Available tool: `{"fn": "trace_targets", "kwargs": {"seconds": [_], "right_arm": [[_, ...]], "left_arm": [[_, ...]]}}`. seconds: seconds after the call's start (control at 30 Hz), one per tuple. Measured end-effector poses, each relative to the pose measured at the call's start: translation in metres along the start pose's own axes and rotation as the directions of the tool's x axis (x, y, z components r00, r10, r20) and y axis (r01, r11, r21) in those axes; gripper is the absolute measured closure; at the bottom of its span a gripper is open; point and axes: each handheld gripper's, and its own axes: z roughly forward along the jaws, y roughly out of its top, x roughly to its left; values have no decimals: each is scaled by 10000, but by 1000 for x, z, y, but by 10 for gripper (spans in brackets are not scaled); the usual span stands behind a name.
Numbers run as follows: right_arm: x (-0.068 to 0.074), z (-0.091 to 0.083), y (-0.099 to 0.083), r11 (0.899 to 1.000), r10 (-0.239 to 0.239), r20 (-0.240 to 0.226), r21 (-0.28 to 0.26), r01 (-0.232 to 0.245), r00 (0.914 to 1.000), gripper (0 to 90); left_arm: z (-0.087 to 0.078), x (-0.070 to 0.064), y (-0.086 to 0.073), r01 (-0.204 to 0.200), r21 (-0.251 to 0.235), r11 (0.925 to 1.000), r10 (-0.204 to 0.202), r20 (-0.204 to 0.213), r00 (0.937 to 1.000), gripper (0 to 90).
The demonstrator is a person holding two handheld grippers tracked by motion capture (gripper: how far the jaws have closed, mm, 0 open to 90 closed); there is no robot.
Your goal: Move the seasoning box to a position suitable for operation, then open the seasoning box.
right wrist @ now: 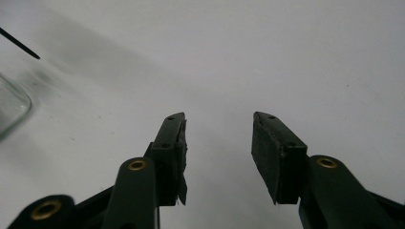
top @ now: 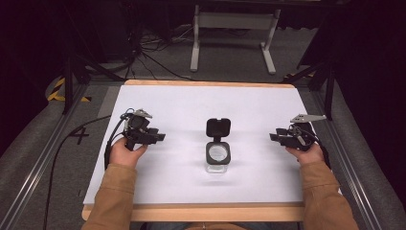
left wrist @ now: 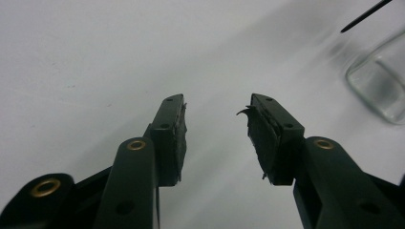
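From the high view, a small clear glass jar [top: 218, 155] stands near the middle of the white counter [top: 191, 103], with its black flip lid [top: 218, 127] swung back and standing open behind the mouth. The left gripper [top: 162, 137] and the right gripper [top: 273, 137] wait at either side, well apart from the jar and pointing toward it. The step in hand seems to be the approach to the jar, probably to close the lid. To do it well, I think one gripper should steady the glass body low while the other pushes the lid down from behind — not both at the lid.

In the left gripper view, the fingers [left wrist: 171, 138] are spread with nothing between them, and the foam on the pad at the right is torn at its edge. The jar [left wrist: 379, 81] shows at the upper right, so this gripper should turn toward it before it goes forward.

In the right gripper view, the fingers [right wrist: 274, 152] are also spread and empty. A corner of the jar [right wrist: 10, 107] shows at the left edge — the hand must swing there first, and slowly, because the glass may slide on the smooth counter.
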Motion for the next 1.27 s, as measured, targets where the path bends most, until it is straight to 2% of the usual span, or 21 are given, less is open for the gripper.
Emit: {"fn": "trace_targets", "kwargs": {"seconds": [0.03, 0.1, 0.2, 0.27, 0.4, 0.57, 0.63, 0.67, 0.83, 1.03, 1.2, 1.27], "right_arm": [[-1, 2, -1, 10000, 7, -35, 79, -7, 10000, 565], [-1, 4, -2, 9999, 48, -44, 146, -48, 10000, 565], [-3, 8, -6, 9991, 143, -87, 412, -139, 9999, 565], [-2, 11, -7, 9983, 118, -94, 577, -113, 9999, 569], [0, 15, -8, 9965, -115, -118, 822, 124, 9999, 568], [4, 21, -10, 9915, -425, -20, 1229, 425, 9991, 562], [4, 22, -10, 9902, -504, -8, 1303, 500, 9987, 558], [5, 25, -11, 9872, -678, 84, 1451, 659, 9977, 553], [7, 28, -12, 9836, -804, 9, 1622, 792, 9968, 535], [8, 29, -12, 9828, -800, 11, 1673, 787, 9968, 487], [8, 29, -11, 9835, -748, -82, 1644, 751, 9972, 466], [8, 27, -10, 9868, -548, -222, 1516, 575, 9983, 462]], "left_arm": [[1, 1, -1, -81, 176, 9998, 79, 72, 9999, 572], [3, 2, -2, -115, 235, 9997, 114, 43, 9999, 568], [9, 5, -6, -14, 751, 9972, 10, 43, 10000, 568], [11, 6, -7, 13, 916, 9958, -15, 14, 10000, 568], [10, 8, -8, 28, 854, 9963, -41, 148, 9999, 566], [13, 11, -11, 209, 1282, 9915, -248, 291, 9993, 561], [14, 11, -11, 221, 1307, 9912, -271, 366, 9990, 562], [14, 12, -11, 194, 1425, 9896, -252, 387, 9989, 561], [17, 11, -11, 269, 1534, 9878, -329, 362, 9988, 552], [14, 9, -9, 221, 1380, 9902, -288, 465, 9985, 543], [13, 8, -7, 188, 1284, 9915, -261, 553, 9981, 533], [13, 8, -7, 235, 1279, 9915, -312, 578, 9978, 530]]}}
